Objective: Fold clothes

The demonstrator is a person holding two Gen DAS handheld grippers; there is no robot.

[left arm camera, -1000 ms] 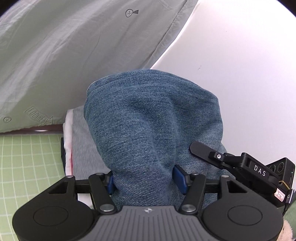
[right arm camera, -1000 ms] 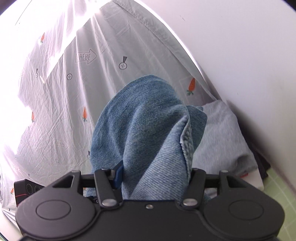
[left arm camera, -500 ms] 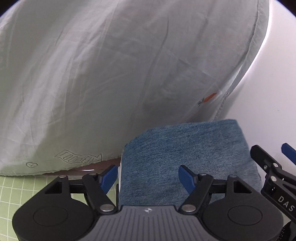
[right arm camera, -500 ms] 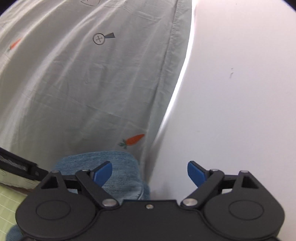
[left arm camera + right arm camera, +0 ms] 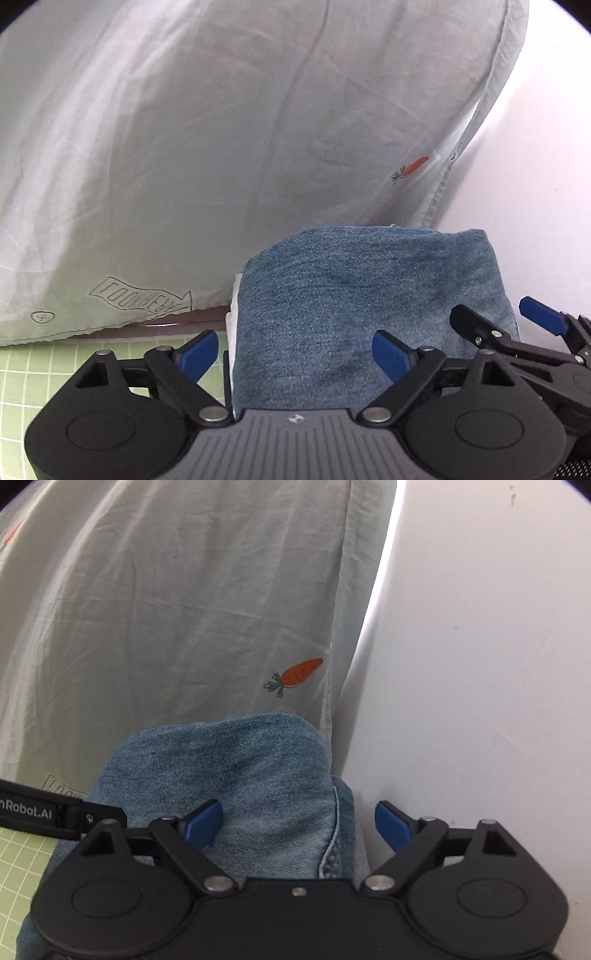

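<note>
Folded blue denim garment (image 5: 354,317) at lower centre, set down atop a stack (white edge showing). Left gripper (image 5: 295,354) and right gripper (image 5: 299,827) both opening, pads off cloth. Fold seemingly finished; withdrawal left.

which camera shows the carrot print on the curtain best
The right wrist view: the carrot print sits near the middle, sharp, with orange root and green leaves clear, just above the folded jeans. The left wrist view shows it only small and faint, near the curtain's right hem.
</note>
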